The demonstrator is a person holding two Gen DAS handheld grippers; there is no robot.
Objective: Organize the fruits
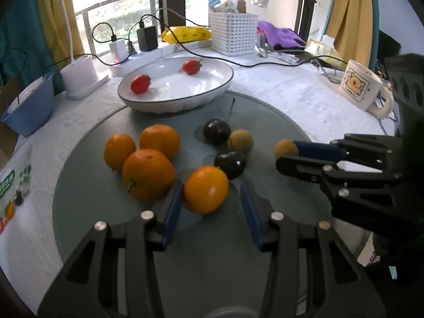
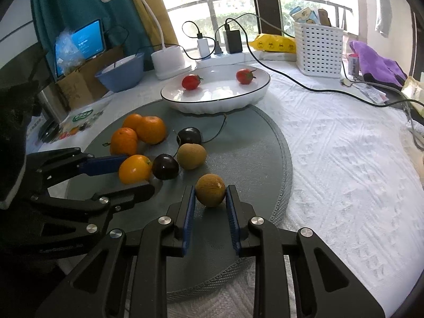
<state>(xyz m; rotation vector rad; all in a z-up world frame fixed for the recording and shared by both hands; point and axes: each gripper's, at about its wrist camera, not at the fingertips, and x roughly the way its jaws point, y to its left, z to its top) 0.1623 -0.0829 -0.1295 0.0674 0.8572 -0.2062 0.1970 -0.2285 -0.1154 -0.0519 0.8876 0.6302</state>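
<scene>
My right fingers (image 2: 210, 198) are clenched on a brown longan (image 2: 210, 190) over the grey mat (image 2: 251, 159) on the bench, while my left fingers (image 1: 212, 201) stand released around an orange (image 1: 206, 189) there.

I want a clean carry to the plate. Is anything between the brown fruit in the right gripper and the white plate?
Yes: on the mat, another brown fruit and two dark plums lie between the held brown fruit and the white plate.
</scene>
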